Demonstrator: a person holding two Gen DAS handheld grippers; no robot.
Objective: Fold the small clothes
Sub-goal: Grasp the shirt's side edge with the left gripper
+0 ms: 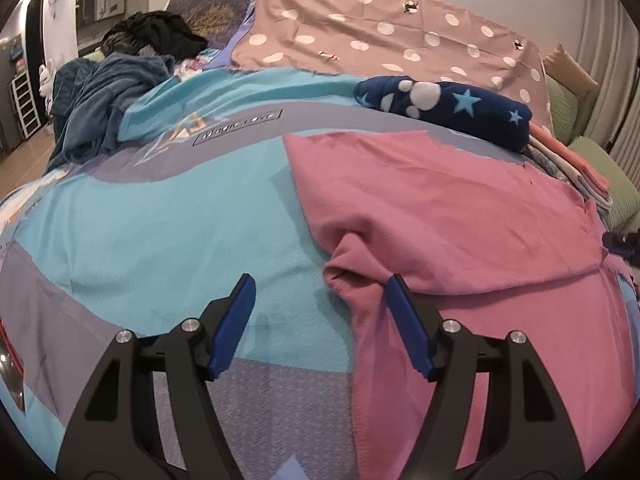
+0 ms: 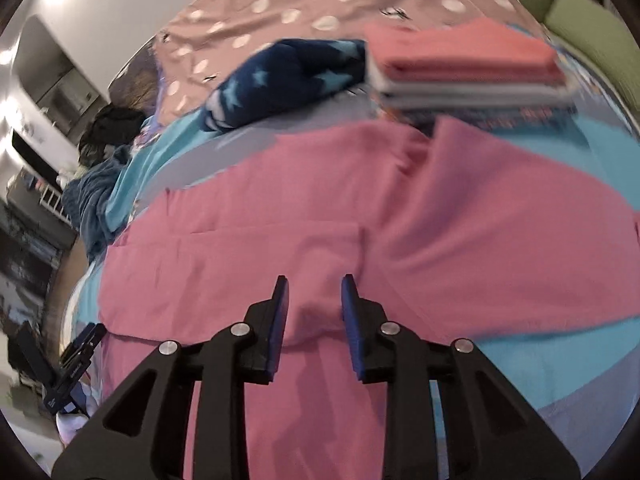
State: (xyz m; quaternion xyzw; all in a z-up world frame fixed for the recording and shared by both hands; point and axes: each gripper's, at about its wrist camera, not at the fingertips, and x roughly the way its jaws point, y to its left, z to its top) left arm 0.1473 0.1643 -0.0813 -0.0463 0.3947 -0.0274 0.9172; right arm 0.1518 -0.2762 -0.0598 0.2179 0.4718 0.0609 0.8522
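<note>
A pink garment (image 1: 460, 216) lies spread on the bed, its near part folded over itself. My left gripper (image 1: 320, 286) is open at the garment's left edge; its right finger (image 1: 408, 324) rests on the pink cloth and the left one is over the blue cover. In the right wrist view my right gripper (image 2: 314, 284) hangs partly open just above the pink garment (image 2: 400, 208), with a raised fold between the pads, not clamped.
A stack of folded clothes (image 2: 468, 68) sits at the far right, also seen in the left wrist view (image 1: 572, 164). A navy star-print blanket (image 1: 444, 108) lies behind the garment. Dark unfolded clothes (image 1: 116, 84) are piled at the far left. Green cushions (image 1: 608, 176) line the right edge.
</note>
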